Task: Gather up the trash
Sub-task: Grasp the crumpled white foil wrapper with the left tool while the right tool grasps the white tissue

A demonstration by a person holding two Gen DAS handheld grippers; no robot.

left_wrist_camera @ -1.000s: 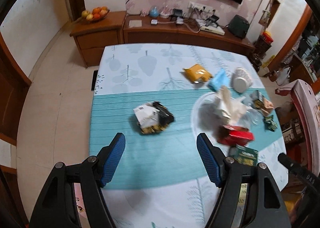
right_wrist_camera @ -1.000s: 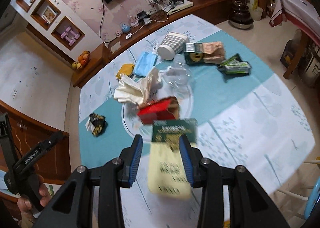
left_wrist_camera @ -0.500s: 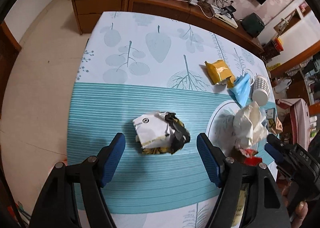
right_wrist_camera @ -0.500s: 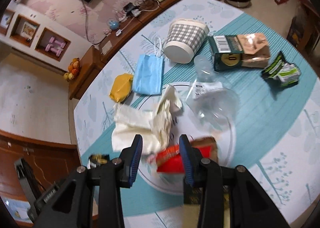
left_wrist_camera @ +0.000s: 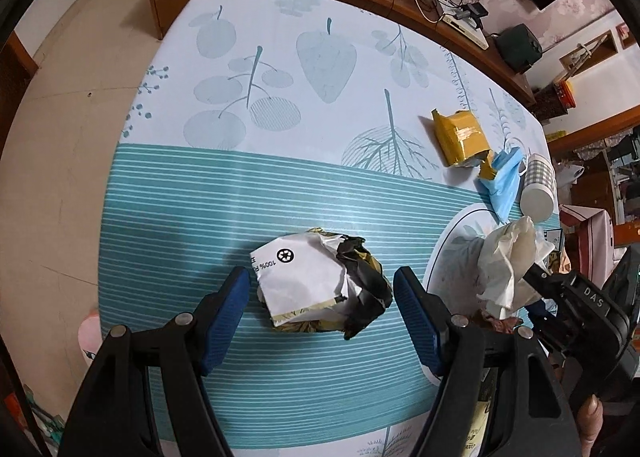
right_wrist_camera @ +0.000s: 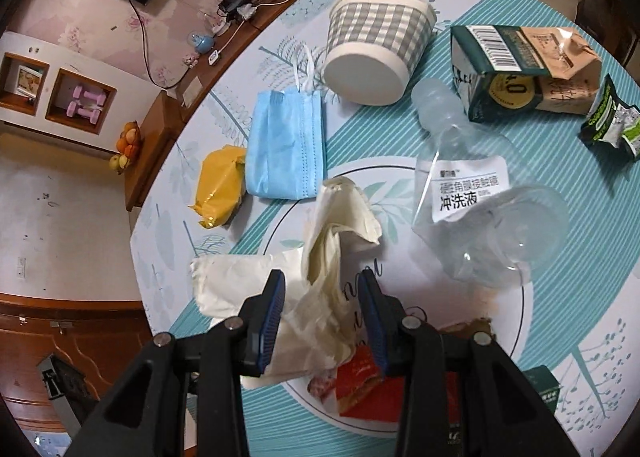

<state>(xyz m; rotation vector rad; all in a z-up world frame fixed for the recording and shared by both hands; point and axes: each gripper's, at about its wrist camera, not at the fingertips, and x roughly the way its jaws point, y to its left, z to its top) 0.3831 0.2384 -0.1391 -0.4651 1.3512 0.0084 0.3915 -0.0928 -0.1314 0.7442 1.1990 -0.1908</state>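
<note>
- Your left gripper [left_wrist_camera: 320, 297] is open and holds nothing; the crumpled wrapper [left_wrist_camera: 320, 285] lies between its blue pads on the teal stripe, toward the table's [left_wrist_camera: 280, 57] left edge. Go lower, keep it centred, then close.
- Your right gripper [right_wrist_camera: 322, 317] is open around the crumpled tissue [right_wrist_camera: 316, 289] near the table's middle, but I think not pressing it yet. Take the thick part, not the red packet [right_wrist_camera: 368, 385] beneath.

The right gripper [right_wrist_camera: 322, 293] points down at the table [right_wrist_camera: 560, 341], jaws apart. Crumpled tissue paper [right_wrist_camera: 320, 257] lies between them. A blue face mask [right_wrist_camera: 286, 149] lies beyond, a clear plastic bottle [right_wrist_camera: 476, 213] beyond and right.
</note>
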